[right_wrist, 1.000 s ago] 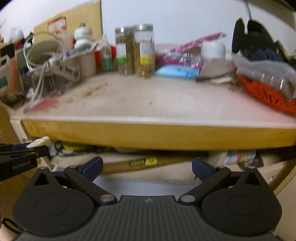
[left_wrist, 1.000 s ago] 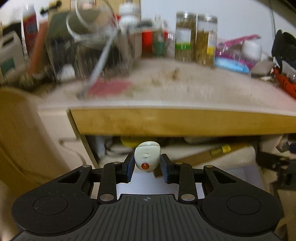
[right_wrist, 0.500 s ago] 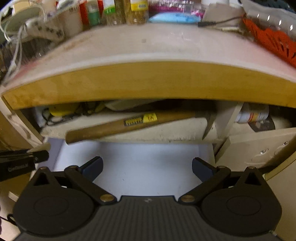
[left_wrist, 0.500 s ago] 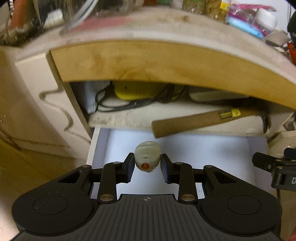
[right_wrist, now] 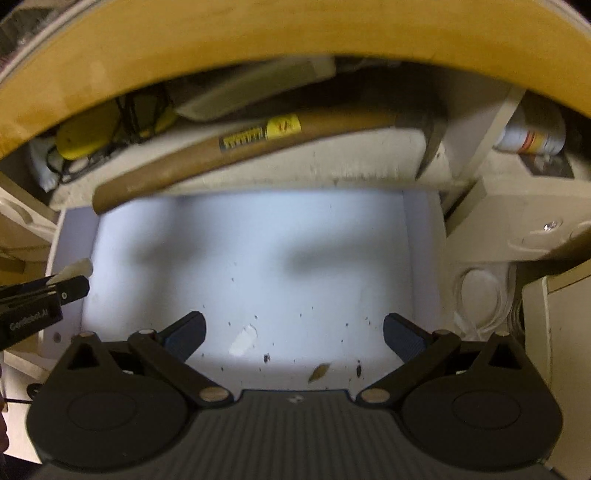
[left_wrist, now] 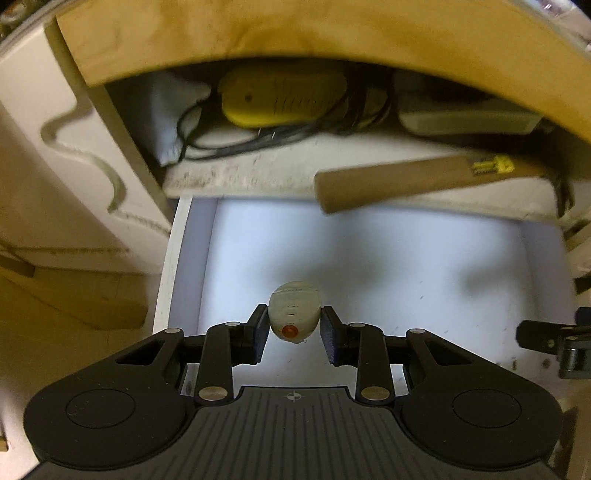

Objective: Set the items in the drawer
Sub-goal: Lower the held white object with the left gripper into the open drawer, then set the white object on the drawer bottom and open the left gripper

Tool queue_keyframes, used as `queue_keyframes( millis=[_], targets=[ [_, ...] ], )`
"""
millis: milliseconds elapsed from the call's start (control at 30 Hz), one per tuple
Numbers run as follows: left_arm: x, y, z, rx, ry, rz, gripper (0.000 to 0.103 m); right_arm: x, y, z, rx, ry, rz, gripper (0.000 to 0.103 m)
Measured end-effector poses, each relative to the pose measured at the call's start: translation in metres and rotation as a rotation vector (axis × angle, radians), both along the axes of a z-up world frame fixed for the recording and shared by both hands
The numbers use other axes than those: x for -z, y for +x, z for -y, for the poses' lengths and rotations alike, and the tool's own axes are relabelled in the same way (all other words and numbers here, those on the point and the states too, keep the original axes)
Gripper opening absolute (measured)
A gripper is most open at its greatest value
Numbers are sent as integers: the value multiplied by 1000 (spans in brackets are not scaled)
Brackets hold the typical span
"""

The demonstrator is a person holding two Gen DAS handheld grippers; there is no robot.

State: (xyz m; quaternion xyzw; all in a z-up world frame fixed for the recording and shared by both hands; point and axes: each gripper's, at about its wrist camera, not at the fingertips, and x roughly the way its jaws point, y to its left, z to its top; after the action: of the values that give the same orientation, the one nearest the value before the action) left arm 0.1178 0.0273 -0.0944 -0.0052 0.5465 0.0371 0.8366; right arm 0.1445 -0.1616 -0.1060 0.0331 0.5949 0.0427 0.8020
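A white drawer (left_wrist: 406, 266) stands pulled out below the desk, its floor bare apart from crumbs. My left gripper (left_wrist: 294, 326) hangs over the drawer's front left part, shut on a small cream device (left_wrist: 294, 314) with an orange button facing the camera. In the right wrist view the drawer (right_wrist: 258, 251) fills the middle, and my right gripper (right_wrist: 293, 332) is open over its front with nothing between the fingers. The left gripper (right_wrist: 70, 282) and the tip of the cream device (right_wrist: 79, 267) show at the left edge there.
A wooden-handled hammer (right_wrist: 236, 147) lies on the shelf just above the drawer, its handle end overhanging the back. Behind it are a yellow device (left_wrist: 280, 96) with black cables and a flat grey box (left_wrist: 465, 120). The desk's wooden edge (left_wrist: 295, 33) overhangs. A white scrap (right_wrist: 243, 339) lies in the drawer.
Both grippers have dropped and tilted down from the desktop level to over the open drawer. The left one has kept hold of the cream device; the right has stayed open.
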Motion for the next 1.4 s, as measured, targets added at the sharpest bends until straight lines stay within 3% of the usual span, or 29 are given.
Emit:
queue_keyframes(
  millis=[867, 1400],
  targets=[
    [54, 15, 2, 20, -22, -149, 29, 46, 15, -7, -21, -37, -106, 103],
    [80, 16, 7, 60, 21, -230, 30, 62, 25, -7, -19, -51, -158, 103]
  ],
)
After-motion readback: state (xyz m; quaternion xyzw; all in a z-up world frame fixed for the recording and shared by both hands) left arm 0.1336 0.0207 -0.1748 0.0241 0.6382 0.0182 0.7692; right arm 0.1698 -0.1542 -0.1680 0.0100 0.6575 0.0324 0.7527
